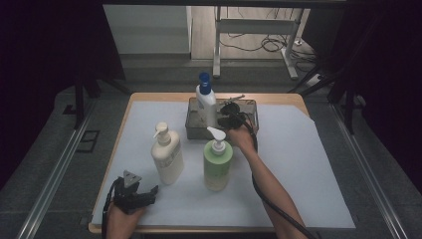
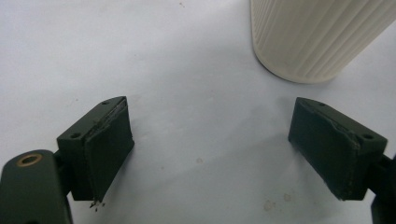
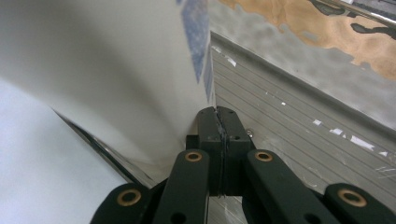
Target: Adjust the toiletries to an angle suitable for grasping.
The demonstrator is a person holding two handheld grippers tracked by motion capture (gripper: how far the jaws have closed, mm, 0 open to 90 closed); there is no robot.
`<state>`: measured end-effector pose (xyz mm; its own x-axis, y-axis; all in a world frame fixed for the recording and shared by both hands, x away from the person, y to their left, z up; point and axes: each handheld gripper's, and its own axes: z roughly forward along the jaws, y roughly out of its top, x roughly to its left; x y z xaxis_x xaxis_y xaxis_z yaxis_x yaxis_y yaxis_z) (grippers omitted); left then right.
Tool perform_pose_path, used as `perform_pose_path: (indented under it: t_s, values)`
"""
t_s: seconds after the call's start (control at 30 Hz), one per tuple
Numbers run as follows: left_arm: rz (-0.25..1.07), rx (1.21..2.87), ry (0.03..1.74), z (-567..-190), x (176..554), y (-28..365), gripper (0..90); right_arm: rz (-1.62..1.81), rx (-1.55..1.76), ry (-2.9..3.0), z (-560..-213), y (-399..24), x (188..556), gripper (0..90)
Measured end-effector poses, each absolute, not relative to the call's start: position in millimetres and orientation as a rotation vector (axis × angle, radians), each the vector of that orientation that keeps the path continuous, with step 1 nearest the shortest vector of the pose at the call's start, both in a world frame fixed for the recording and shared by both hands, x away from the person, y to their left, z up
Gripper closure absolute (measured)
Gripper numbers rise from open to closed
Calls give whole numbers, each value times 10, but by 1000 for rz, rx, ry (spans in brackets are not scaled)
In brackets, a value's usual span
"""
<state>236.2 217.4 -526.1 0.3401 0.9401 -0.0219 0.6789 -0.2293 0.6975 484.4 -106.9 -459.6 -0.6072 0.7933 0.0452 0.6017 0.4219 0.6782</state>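
Right gripper point(image 3: 218, 122) pressed together beside white bottle point(image 3: 102, 70) in steel tray point(image 3: 299, 126); left gripper point(image 2: 210, 144) spread, near ribbed cream bottle point(image 2: 313, 37)

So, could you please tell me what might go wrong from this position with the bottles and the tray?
1. The shut right gripper sits right beside the white blue-capped bottle in the grey metal tray; a sideways nudge could tip the bottle.
2. Drawing that arm back could brush the green pump bottle.
3. The open left gripper rests near the cream ribbed pump bottle and could bump it.
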Motion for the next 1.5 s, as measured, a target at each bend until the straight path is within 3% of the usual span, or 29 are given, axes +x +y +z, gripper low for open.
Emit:
perform_pose_path:
  t_s: [1.5]
  values:
    - [548,1994,1411,-5260,2363,2174,132,1090,1140,2459,-4628,-677,4811,883]
